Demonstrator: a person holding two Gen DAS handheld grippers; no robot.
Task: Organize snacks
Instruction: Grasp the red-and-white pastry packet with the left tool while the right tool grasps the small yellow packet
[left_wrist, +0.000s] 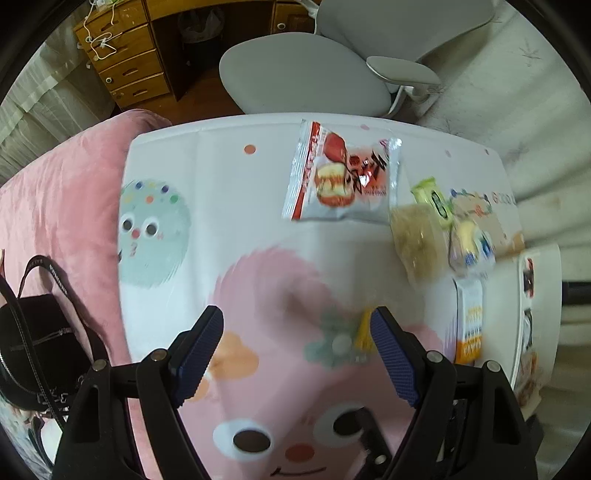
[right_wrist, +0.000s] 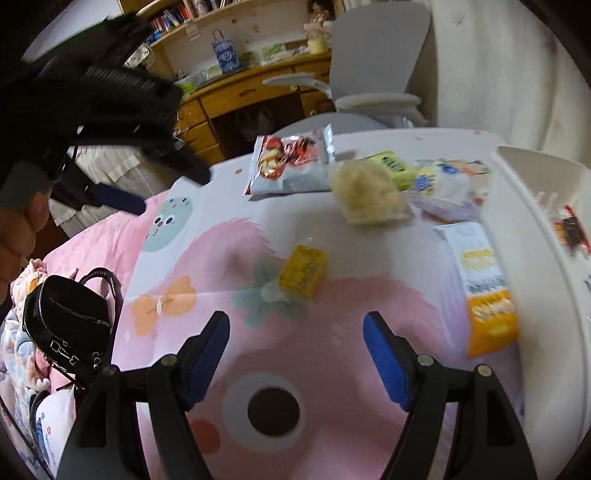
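Both tools were hanging over the cartoon-print cloth (right_wrist: 229, 236) that covered the table, and nothing was in either of them. The left tool (left_wrist: 297, 341) had its jaws spread wide with only the pink print between them. The right tool (right_wrist: 295, 345) was wide apart too, with nothing between its blue pads (right_wrist: 386, 363).

The snacks sat toward the far right of the cloth. The red-and-white packet (right_wrist: 290, 166) lay farthest back, near the grey chair (right_wrist: 376, 62). Just right of it was a clear bag with pale crumbly stuff (right_wrist: 365, 194), partly over a green-yellow packet (right_wrist: 393, 166), and right of that a blue-and-white wrapped one (right_wrist: 448, 184). A small yellow pack (right_wrist: 303, 273) lay on its own nearer the middle, just beyond the right tool's jaws. A white-and-orange box (right_wrist: 480, 280) lay along the right side, right beside the white tray (right_wrist: 535, 206), which had some dark wrapped thing in it, too blurry to name.

Off on the left, a black handbag (right_wrist: 66, 325) rested on the pink blanket (left_wrist: 66, 206). In the right wrist view you could also see the left tool held up at the far left, with the person's hand (right_wrist: 22, 229) on it.
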